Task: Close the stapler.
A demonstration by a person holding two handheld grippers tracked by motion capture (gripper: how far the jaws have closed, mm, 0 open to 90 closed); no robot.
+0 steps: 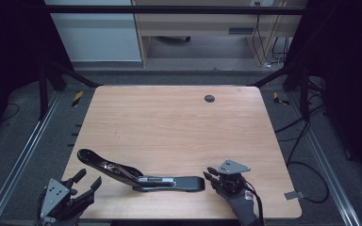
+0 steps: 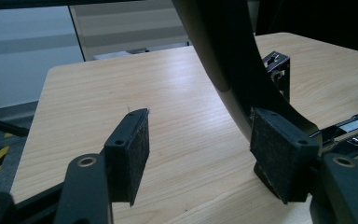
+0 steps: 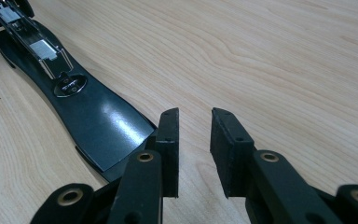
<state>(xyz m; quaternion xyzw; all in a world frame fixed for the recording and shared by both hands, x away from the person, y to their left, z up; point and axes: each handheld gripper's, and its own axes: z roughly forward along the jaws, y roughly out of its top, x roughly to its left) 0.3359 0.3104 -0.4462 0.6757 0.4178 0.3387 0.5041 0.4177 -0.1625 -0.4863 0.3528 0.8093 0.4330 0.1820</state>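
- The stapler (image 1: pixel 141 175), a large black long-arm model, lies near the front edge of the counter (image 1: pixel 179 122), between my two claws. Its lid arm is swung open and up toward the left; the flat base points right.
- Left claw (image 1: pixel 88 181): open, nothing between the pads. In the left gripper view the raised lid arm (image 2: pixel 223 60) passes just behind the right-hand pad (image 2: pixel 279 154); I cannot tell whether they touch.
- Right claw (image 1: pixel 210 175): jaws apart with only a narrow gap, empty, held just off the tip of the base (image 3: pixel 105 126). One jaw appears to overlap the base edge; contact unclear.
- Handling, my judgement: rigid and fairly heavy, steel magazine (image 3: pixel 37 44) on a glossy base. The sheen suggests a slippery surface, so a pinch on the flat tip could slide.
- The hinge makes it two-part: lifting by the lid arm will let the base swing. Better to hold the base across its narrow width, or press the lid down near its free end with the base steadied.
- The exposed magazine rail looks like the delicate part; I would avoid clamping there.
- Surroundings: a round grommet (image 1: pixel 209 98) at the far side, well apart. Dark frame rails and cables lie off the counter. Nothing obstructs either approach.
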